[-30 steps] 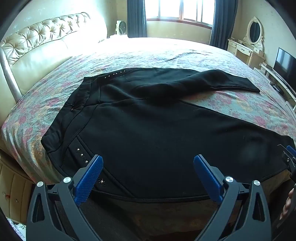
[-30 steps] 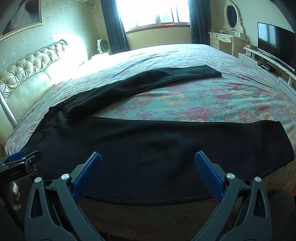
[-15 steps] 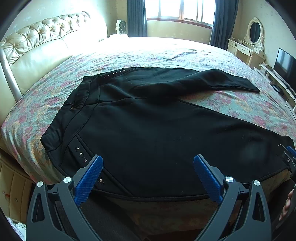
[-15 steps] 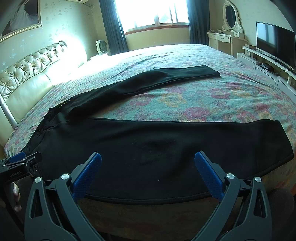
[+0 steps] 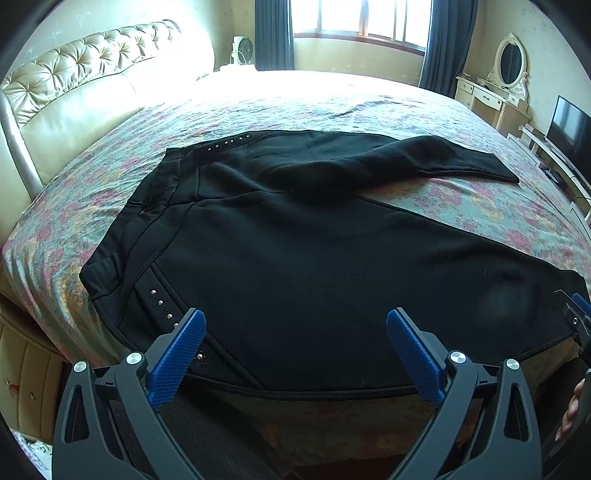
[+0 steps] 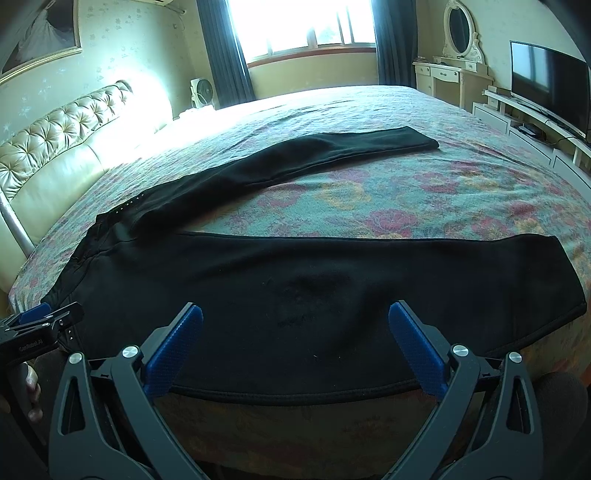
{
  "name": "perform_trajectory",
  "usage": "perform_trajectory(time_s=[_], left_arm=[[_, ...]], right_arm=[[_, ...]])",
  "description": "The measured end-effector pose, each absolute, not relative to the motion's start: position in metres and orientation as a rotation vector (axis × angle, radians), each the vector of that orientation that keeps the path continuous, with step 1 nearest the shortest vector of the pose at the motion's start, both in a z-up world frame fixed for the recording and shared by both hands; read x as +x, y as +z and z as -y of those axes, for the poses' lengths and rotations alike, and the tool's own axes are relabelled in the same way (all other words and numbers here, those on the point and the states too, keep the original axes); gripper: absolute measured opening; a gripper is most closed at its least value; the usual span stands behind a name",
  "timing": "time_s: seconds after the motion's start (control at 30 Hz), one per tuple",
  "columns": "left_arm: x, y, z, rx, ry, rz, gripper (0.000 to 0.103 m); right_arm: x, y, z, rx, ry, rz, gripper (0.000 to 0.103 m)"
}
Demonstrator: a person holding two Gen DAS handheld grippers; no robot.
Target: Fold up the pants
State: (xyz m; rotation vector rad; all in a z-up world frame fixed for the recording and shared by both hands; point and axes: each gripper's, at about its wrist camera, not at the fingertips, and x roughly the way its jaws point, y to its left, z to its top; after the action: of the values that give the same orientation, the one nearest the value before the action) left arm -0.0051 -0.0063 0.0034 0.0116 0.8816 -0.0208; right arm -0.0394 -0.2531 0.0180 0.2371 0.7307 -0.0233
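Black pants (image 5: 295, 251) lie spread flat on the bed, waistband to the left, two legs splayed toward the right. The near leg (image 6: 332, 295) runs along the bed's front edge; the far leg (image 6: 303, 158) angles away toward the window. Silver studs (image 5: 160, 302) mark the near hip. My left gripper (image 5: 295, 332) hovers open over the hip and upper thigh, nothing between its blue pads. My right gripper (image 6: 295, 328) hangs open above the near leg's middle, holding nothing. Each gripper shows at the edge of the other's view.
The floral bedspread (image 6: 388, 192) covers a wide bed with a tufted cream headboard (image 5: 74, 88) at left. A dresser with oval mirror (image 6: 458, 70) and a TV (image 6: 546, 85) on a low cabinet stand at right. A window with dark curtains (image 6: 306, 26) is behind.
Both grippers have drifted slightly, staying open. The pants have not moved.
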Motion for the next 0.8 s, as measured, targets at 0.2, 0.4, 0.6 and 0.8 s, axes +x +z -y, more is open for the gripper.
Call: perform_trajectory(time_s=[0.2, 0.4, 0.6, 0.8], left_arm=[[-0.0053, 0.0038, 0.0067, 0.012, -0.024, -0.882, 0.098], [-0.0059, 0.0053, 0.0074, 0.006, -0.028, -0.880, 0.098], [-0.0062, 0.0067, 0.0077, 0.004, -0.033, -0.878, 0.098], [-0.0068, 0.0090, 0.0089, 0.004, -0.040, -0.876, 0.098]], right_arm=[[-0.0397, 0.0175, 0.2533, 0.238, -0.023, -0.731, 0.101], [-0.0394, 0.0173, 0.2529, 0.236, -0.023, -0.736, 0.101], [-0.0400, 0.0161, 0.2529, 0.234, -0.022, -0.737, 0.101], [-0.0398, 0.0144, 0.2532, 0.236, -0.022, -0.744, 0.101]])
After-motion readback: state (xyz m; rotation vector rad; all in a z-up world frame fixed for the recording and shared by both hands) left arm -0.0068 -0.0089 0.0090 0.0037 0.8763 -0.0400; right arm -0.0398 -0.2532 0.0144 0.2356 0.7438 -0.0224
